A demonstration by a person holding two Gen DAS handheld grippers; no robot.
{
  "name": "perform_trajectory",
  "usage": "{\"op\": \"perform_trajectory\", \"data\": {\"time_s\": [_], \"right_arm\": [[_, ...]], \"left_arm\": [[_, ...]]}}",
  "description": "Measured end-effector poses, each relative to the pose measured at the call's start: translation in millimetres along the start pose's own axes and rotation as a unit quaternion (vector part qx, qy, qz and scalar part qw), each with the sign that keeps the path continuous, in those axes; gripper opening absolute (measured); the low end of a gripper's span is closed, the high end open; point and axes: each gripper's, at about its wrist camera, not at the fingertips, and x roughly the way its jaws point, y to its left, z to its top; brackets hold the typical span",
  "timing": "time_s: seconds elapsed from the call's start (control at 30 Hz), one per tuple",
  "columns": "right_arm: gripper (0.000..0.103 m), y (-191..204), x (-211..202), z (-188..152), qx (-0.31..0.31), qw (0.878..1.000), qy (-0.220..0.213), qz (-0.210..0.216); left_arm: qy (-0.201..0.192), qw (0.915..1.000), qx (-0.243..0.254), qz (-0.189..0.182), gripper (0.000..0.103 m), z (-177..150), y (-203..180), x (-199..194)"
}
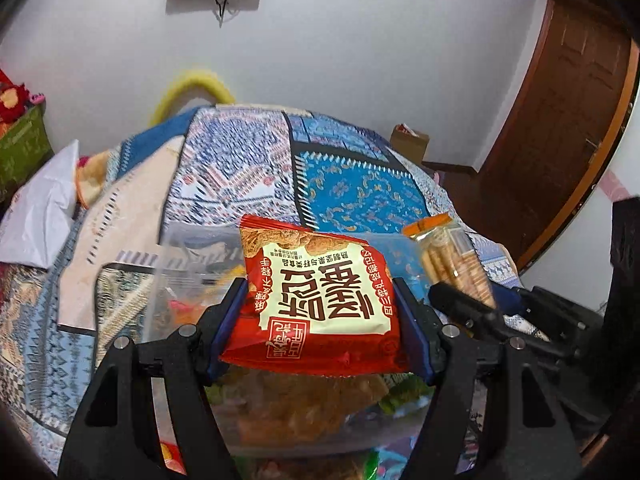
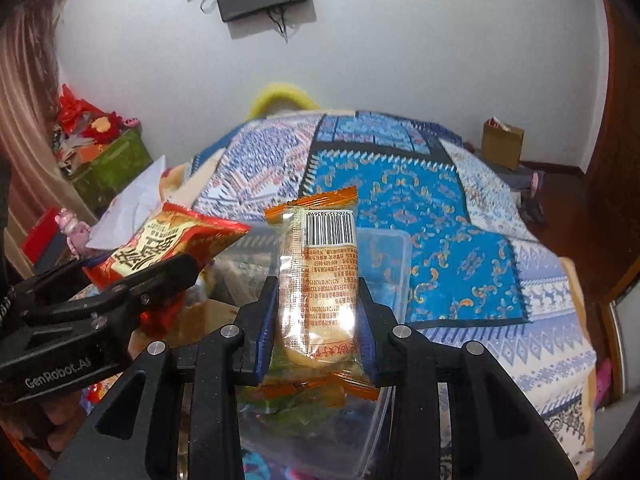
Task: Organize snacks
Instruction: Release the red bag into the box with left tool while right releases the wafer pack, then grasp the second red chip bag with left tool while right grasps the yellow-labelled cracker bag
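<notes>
My left gripper (image 1: 320,320) is shut on a red snack packet (image 1: 316,296) with white and dark lettering, held above a clear plastic box (image 1: 192,264). My right gripper (image 2: 318,320) is shut on a clear biscuit packet with orange ends (image 2: 318,292), held above the clear plastic box (image 2: 390,264). The biscuit packet (image 1: 448,256) also shows at the right of the left wrist view. The red packet (image 2: 172,244) and the left gripper (image 2: 160,276) show at the left of the right wrist view. Other snacks lie in the box below both packets.
A bed with a blue patterned quilt (image 2: 420,200) lies ahead. A white bag (image 1: 44,204) and a green box (image 2: 112,168) are at the left. A cardboard box (image 2: 502,142) and a brown door (image 1: 568,120) are at the right.
</notes>
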Motion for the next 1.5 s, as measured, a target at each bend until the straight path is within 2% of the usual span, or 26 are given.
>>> {"op": "perform_trajectory", "data": {"time_s": [0.27,0.4,0.47,0.63,0.77,0.87,0.93,1.0,1.2,1.5], "right_arm": [[0.034,-4.1,4.2,-2.9,-0.01,1.0,0.01,-0.011],[0.052,-4.9,-2.6,-0.8,-0.011,1.0,0.005,-0.014],[0.053,-3.2,-9.0,0.2,-0.014,1.0,0.004,-0.013],[0.053,4.4,-23.8,4.0,-0.029,0.999,-0.006,-0.015],[0.053,12.6,-41.6,3.8,-0.033,0.999,-0.02,-0.008],[0.055,19.4,-57.2,2.2,-0.038,0.999,-0.032,-0.003],[0.059,24.5,-68.1,-0.3,-0.042,0.998,-0.04,-0.001],[0.067,30.3,-79.8,-4.2,-0.046,0.998,-0.053,0.001],[0.067,48.3,-94.0,-20.8,-0.058,0.997,-0.052,0.012],[0.067,72.7,-76.7,-58.0,-0.083,0.996,-0.003,0.031]], "left_arm": [[0.02,0.9997,-0.013,0.006,0.071,1.7,0.2,19.6],[0.032,0.9988,-0.037,-0.002,0.073,4.2,5.1,16.4],[0.031,0.999,-0.03,-0.008,0.073,5.1,2.7,8.8],[0.006,1.0,0.001,0.008,0.073,5.3,-3.9,-20.7],[-0.008,1.0,0.002,0.005,0.073,3.0,-0.4,-48.3],[-0.022,0.9995,0.013,0.017,0.073,-1.2,2.7,-71.0],[-0.03,0.999,0.021,0.025,0.074,-6.0,5.8,-85.9],[-0.036,0.9985,0.027,0.03,0.076,-11.7,10.3,-100.7],[-0.033,0.9979,0.03,0.047,0.078,-35.5,29.9,-129.3],[0.02,0.9962,0.034,0.078,0.078,-90.4,66.5,-132.8]]}}
